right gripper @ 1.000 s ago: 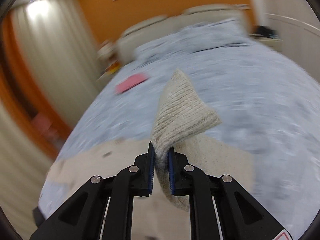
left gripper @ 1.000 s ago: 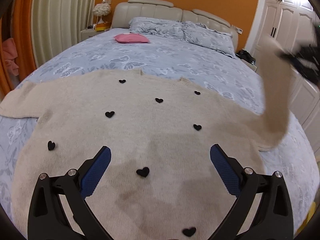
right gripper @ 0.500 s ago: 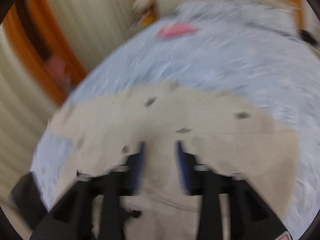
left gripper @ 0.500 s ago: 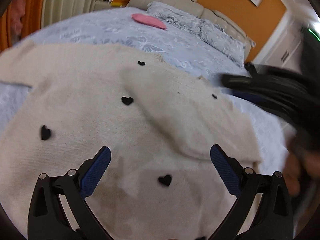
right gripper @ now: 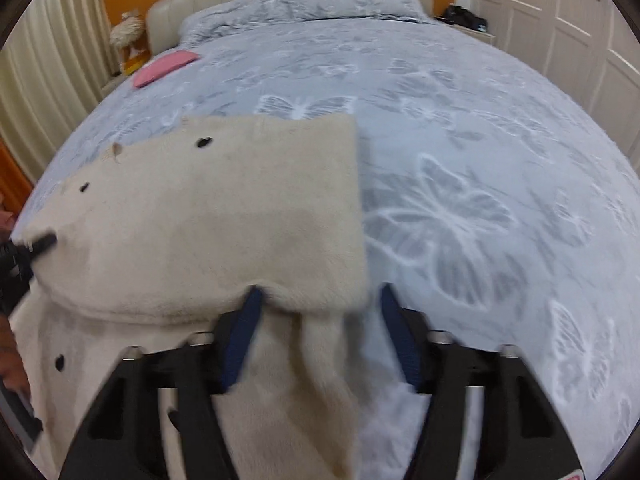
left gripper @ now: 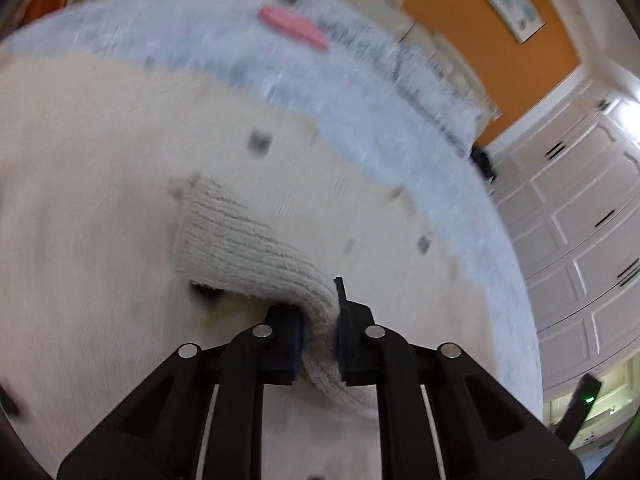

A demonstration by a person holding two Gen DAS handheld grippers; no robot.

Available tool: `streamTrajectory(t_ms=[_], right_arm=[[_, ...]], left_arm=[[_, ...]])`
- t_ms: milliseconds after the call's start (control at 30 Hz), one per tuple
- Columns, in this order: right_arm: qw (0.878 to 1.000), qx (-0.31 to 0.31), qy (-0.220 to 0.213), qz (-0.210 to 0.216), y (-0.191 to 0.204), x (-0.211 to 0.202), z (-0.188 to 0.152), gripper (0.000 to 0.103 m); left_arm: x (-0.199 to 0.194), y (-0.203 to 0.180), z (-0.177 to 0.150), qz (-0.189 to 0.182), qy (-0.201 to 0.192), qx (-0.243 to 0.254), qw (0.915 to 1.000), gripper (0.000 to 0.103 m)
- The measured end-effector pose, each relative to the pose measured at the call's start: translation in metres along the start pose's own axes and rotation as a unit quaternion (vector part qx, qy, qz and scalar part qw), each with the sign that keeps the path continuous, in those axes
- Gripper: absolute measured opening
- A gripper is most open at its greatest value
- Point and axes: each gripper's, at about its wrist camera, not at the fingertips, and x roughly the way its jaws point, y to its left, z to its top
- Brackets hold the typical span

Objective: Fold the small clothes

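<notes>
Cream knit sweater (right gripper: 208, 216) with small black hearts lies on the blue butterfly-print bedspread (right gripper: 460, 152). The left gripper (left gripper: 318, 320) is clamped on its ribbed cuff (left gripper: 240, 240). The right gripper (right gripper: 316, 320) is closing, fabric between its jaws, pads not yet pressing.

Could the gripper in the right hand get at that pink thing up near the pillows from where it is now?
Probably not without moving. The pink item lies far up the bed, while the right gripper is low over the beige sweater. Nothing blocks the way.

Left tool (left gripper: 320, 320) clamped on ribbed cuff (left gripper: 240, 240), cream sweater (left gripper: 100, 200), blue bedspread (left gripper: 360, 100)
</notes>
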Motion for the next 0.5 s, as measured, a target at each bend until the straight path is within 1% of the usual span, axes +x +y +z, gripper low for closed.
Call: streamTrajectory(t_ms=[67,100,133,200,233,267,300,333,367,400,433,467,500], right_arm=[[1.000,0.008,-0.016,0.013,-0.004,-0.002,0.009,0.021],[0.999,0.028,-0.031,0.034,-0.009,-0.009,0.014,0.014],[0.997,0.041,-0.044,0.040,-0.010,-0.013,0.014,0.000],[0.996,0.054,-0.065,0.042,-0.016,-0.023,0.017,0.000],[0.996,0.052,-0.062,0.042,-0.016,-0.021,0.018,0.000],[0.997,0.050,-0.050,0.040,-0.018,-0.014,0.017,0.000],[0.998,0.052,-0.031,0.034,-0.021,-0.004,0.014,0.004],[0.997,0.063,-0.009,0.032,-0.025,0.006,0.007,0.006],[0.997,0.073,0.002,0.040,-0.026,0.009,0.003,0.009],[0.996,0.076,0.001,0.049,-0.025,0.005,0.001,0.011],[0.996,0.071,-0.004,0.052,-0.024,0.002,0.002,0.014],[0.997,0.060,-0.011,0.049,-0.019,-0.003,0.003,0.024],[0.997,0.052,-0.020,0.046,-0.014,-0.006,0.005,0.029]], left_arm=[[-0.015,-0.021,0.024,-0.019,-0.038,0.048,0.9980,0.010],[-0.023,-0.030,0.032,-0.029,-0.052,0.064,0.9962,0.010],[-0.032,-0.039,0.040,-0.034,-0.068,0.080,0.9939,0.010],[-0.048,-0.048,0.047,-0.035,-0.094,0.111,0.9888,0.010],[-0.047,-0.045,0.047,-0.028,-0.094,0.112,0.9888,0.011],[-0.043,-0.037,0.044,-0.015,-0.088,0.109,0.9901,0.011],[-0.032,-0.022,0.039,0.007,-0.072,0.093,0.9930,0.011],[-0.018,-0.004,0.032,0.024,-0.049,0.070,0.9961,0.011],[-0.006,0.011,0.025,0.038,-0.024,0.047,0.9979,0.011],[0.008,0.030,0.013,0.052,0.004,0.023,0.9984,0.011],[0.011,0.037,0.006,0.056,0.010,0.018,0.9982,0.011],[0.011,0.041,0.001,0.057,0.005,0.019,0.9982,0.013],[0.011,0.040,-0.002,0.059,-0.001,0.025,0.9980,0.013]])
